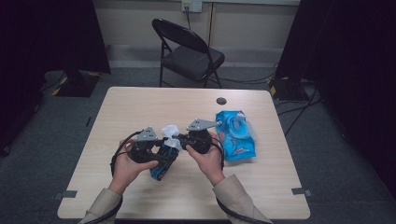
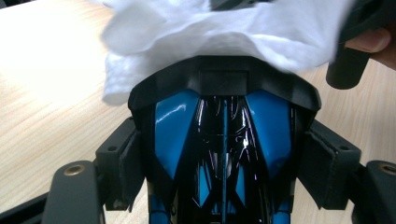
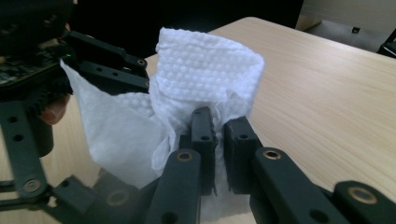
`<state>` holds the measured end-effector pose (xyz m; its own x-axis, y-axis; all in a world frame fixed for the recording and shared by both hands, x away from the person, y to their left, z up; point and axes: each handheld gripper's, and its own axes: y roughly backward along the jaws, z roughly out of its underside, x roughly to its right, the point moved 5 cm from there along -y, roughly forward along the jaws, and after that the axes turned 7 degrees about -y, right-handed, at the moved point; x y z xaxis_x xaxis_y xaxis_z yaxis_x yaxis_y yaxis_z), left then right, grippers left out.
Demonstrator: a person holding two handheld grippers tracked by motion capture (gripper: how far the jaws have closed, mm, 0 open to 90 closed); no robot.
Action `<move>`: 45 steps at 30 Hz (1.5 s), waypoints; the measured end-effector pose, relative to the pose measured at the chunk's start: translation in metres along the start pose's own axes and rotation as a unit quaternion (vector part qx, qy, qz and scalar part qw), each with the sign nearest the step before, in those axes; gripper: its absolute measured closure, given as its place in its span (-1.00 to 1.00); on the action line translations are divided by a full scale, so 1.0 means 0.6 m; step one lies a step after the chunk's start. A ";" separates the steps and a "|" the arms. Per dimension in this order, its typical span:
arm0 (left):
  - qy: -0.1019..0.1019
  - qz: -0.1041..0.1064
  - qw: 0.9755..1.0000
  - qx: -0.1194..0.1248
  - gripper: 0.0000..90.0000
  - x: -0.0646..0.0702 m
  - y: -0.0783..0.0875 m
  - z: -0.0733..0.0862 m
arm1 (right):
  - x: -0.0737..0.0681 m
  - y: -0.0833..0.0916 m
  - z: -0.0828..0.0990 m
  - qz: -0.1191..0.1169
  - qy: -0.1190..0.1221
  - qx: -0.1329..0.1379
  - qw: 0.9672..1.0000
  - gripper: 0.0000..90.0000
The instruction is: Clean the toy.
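Note:
My left gripper [image 1: 158, 151] is shut on a blue and black wipes pack [image 1: 164, 163], held just above the table. In the left gripper view its pads [image 2: 322, 163] press both sides of the pack [image 2: 261, 130]. A white wipe [image 1: 171, 132] sticks out of the pack's top [image 2: 224, 28]. My right gripper [image 1: 180, 138] comes in from the right and is shut on that wipe. In the right gripper view the jaws [image 3: 219, 123] pinch the wipe's lower folds while the rest of the wipe [image 3: 205, 65] stands up above them. The left gripper [image 3: 102, 65] shows behind the wipe.
A second blue wipes pack [image 1: 236, 135] lies flat on the wooden table [image 1: 140, 102] to the right of my hands. A dark round grommet [image 1: 221, 101] sits near the far edge. A black folding chair [image 1: 187, 53] stands beyond the table.

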<state>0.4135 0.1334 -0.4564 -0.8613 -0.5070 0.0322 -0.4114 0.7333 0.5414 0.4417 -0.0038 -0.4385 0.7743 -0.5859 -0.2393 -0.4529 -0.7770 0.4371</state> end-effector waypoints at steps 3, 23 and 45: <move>0.004 0.000 1.000 0.000 -0.43 -0.002 0.000 0.003 | 0.003 -0.007 -0.001 -0.004 0.000 -0.008 1.000 0.88; 0.007 -0.017 1.000 0.010 -0.43 -0.014 0.015 0.001 | 0.024 0.005 0.004 0.006 -0.021 0.009 1.000 0.88; 0.010 -0.026 1.000 0.008 -0.43 -0.014 0.020 -0.004 | -0.028 0.035 0.008 -0.040 -0.003 0.041 0.998 0.87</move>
<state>0.4163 0.1456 -0.4480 -0.8327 -0.5534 0.0202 -0.4609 0.7127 0.5289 0.4169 -0.0112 -0.4292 0.8071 -0.5221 -0.2756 -0.4246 -0.8377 0.3436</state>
